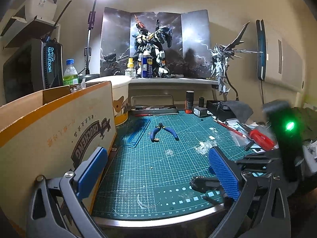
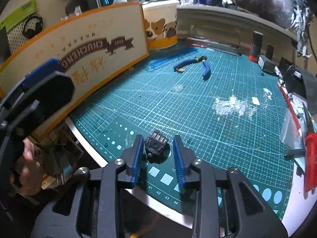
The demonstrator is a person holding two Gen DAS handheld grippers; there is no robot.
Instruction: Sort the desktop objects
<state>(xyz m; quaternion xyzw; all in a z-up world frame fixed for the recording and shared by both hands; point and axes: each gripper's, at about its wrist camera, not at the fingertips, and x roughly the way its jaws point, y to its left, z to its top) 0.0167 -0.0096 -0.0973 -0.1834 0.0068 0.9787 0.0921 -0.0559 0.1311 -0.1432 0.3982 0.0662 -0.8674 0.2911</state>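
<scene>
Step in hand: the right gripper [image 2: 159, 154] is lined up on a small black part [image 2: 156, 145] near the front edge of the green cutting mat [image 2: 198, 107], so this looks like the start of a pickup
Right fingers: apart, one on each side of the black part, not yet pressing on it as far as I can tell
Left gripper [image 1: 156, 170]: fingers wide apart, holding nothing, hovering over the front of the mat just beside the cardboard box [image 1: 59, 123]
Black part: resting on the mat among the printed squares, between the blue pads
Other things to sort: blue-handled pliers [image 1: 163, 131] lie further back on the mat, well apart from both grippers
Next move: probably close the right fingers squarely on the part, then lift; the box seems a likely place for it, though that is a guess
Risk: the part is small and could slip or twist out as the pads close
</scene>
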